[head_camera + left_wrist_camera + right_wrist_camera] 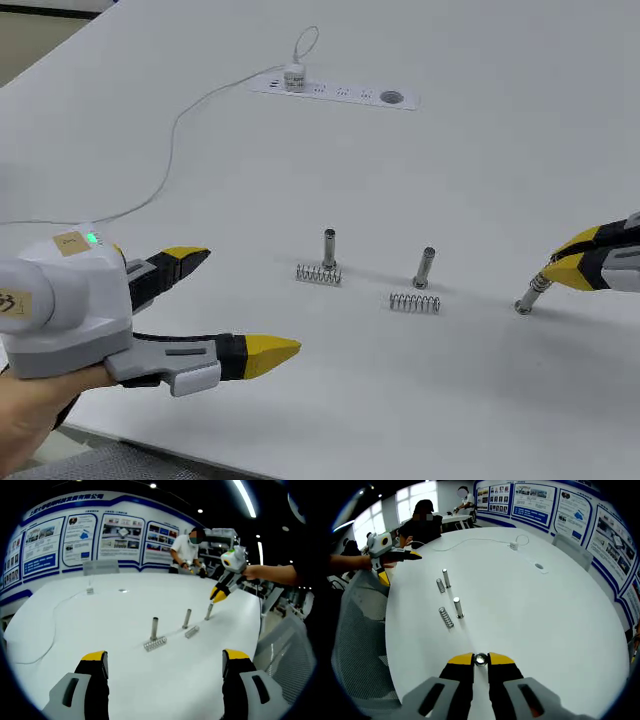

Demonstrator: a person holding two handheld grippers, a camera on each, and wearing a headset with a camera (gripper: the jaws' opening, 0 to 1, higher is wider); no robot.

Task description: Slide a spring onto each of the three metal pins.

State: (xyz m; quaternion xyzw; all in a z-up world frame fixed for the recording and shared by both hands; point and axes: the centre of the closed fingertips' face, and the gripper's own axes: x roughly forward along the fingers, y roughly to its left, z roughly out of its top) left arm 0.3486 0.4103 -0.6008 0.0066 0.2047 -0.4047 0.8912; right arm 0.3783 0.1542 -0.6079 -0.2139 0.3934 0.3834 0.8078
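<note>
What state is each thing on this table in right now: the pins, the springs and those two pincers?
left gripper: open, empty.
right gripper: shut on the right pin.
right pin: tilted, coils seemingly on it.
left pin: upright, bare.
middle pin: standing, bare.
left spring: lying loose by the left pin.
middle spring: lying loose by the middle pin.
power strip: one plug in.

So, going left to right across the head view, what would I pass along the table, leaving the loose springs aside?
left gripper, jaws open → upright pin → second pin → tilted third pin → right gripper, closed on that third pin.
</note>
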